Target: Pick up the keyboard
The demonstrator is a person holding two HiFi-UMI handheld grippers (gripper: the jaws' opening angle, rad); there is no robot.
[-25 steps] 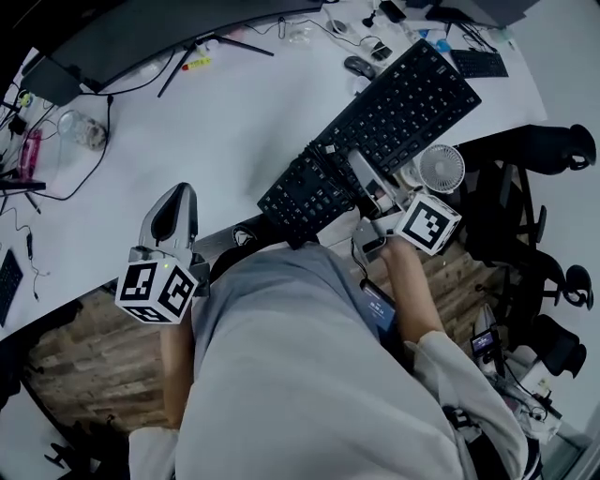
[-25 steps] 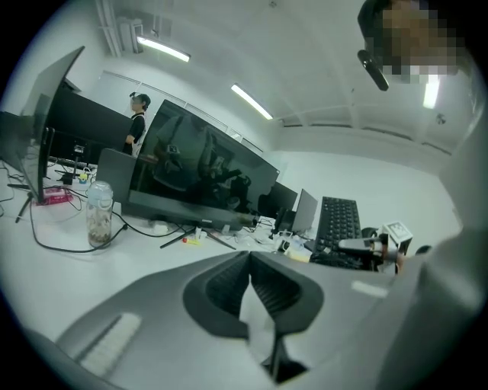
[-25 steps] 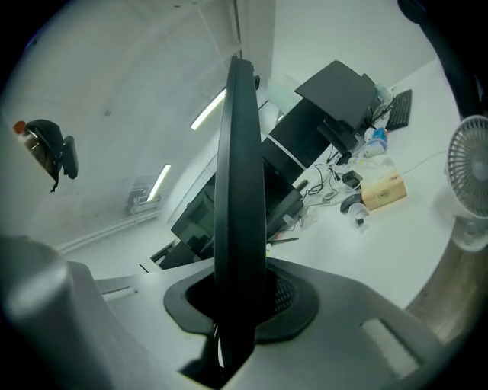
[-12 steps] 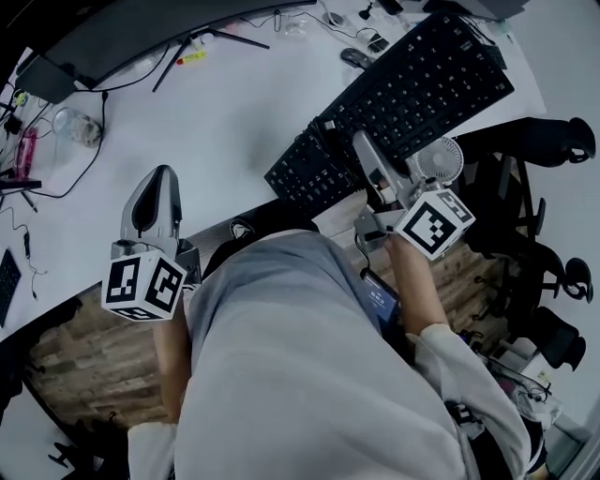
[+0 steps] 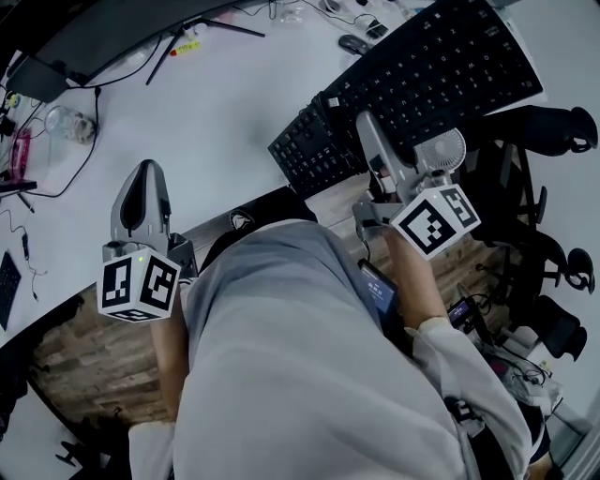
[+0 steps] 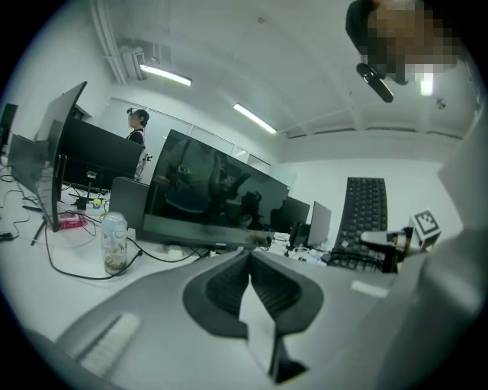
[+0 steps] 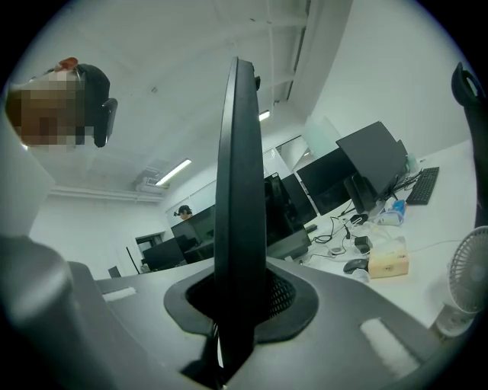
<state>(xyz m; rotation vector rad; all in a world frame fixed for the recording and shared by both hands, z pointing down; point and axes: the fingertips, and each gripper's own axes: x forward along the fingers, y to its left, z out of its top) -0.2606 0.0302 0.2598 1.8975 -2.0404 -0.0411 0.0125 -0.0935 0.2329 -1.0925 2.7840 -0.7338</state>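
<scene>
Keyboard [image 5: 422, 84], black and full-sized, sits clamped in the right gripper [image 5: 366, 127] toward 1 o'clock in the head view, reaching from the frame's middle to its upper right corner over the white desk [image 5: 234, 122]. In the right gripper view the board [image 7: 238, 213] stands edge-on and upright between the jaws of the claw [image 7: 236, 301], which are narrowly parted and press both of its faces near one long edge. Seen from the left gripper view, the board [image 6: 364, 221] shows its key face at 3 o'clock, steeply tipped. Whether its far end touches the desk cannot be told.

The left gripper [image 5: 145, 178] hangs at 9 o'clock in the head view over the desk's near edge, well apart from the board. Its jaws [image 6: 248, 266] are closed tip to tip with nothing between them.

A small white fan [image 5: 442, 150] stands just beside the right claw at its 3 o'clock. A dark mouse [image 5: 353, 43] lies at 12 o'clock near the board's left end. A curved monitor [image 5: 112, 28] spans 11 o'clock, with a clear jar [image 5: 70, 122] at 10 o'clock. Black office chairs [image 5: 553, 131] crowd the 3 o'clock edge.
</scene>
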